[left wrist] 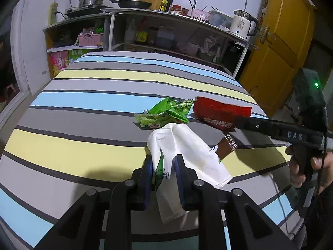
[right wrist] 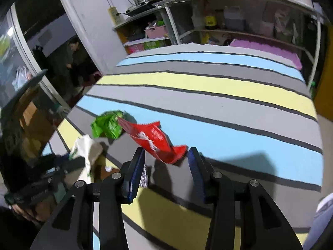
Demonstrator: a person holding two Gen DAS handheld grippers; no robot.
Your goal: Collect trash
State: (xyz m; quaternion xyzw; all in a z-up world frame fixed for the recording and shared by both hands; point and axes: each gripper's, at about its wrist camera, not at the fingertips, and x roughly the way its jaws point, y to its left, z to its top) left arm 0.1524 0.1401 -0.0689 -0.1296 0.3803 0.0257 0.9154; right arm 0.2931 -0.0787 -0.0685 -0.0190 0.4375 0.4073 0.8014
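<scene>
My left gripper (left wrist: 163, 162) is shut on a white paper bag (left wrist: 187, 148), which stands up between its blue pads over the striped bed. Beyond the bag lies a green snack wrapper (left wrist: 164, 114). To its right a red wrapper (left wrist: 220, 112) hangs tilted above the sheet. In the right wrist view my right gripper (right wrist: 165, 151) has its jaws wide, closed on the near end of the red wrapper (right wrist: 152, 135). A brown wrapper with a silver edge (left wrist: 226, 145) lies below the right gripper (left wrist: 237, 124), beside the bag. The green wrapper (right wrist: 108, 125) and white bag (right wrist: 87, 148) are blurred.
The bed's striped sheet (left wrist: 93, 104) fills both views. Behind it stands a metal shelf unit (left wrist: 166, 12) with pots, bottles and a white kettle (left wrist: 242, 26). A yellow door (left wrist: 281, 41) is at the right. A person (right wrist: 77, 62) is in the dark doorway on the left.
</scene>
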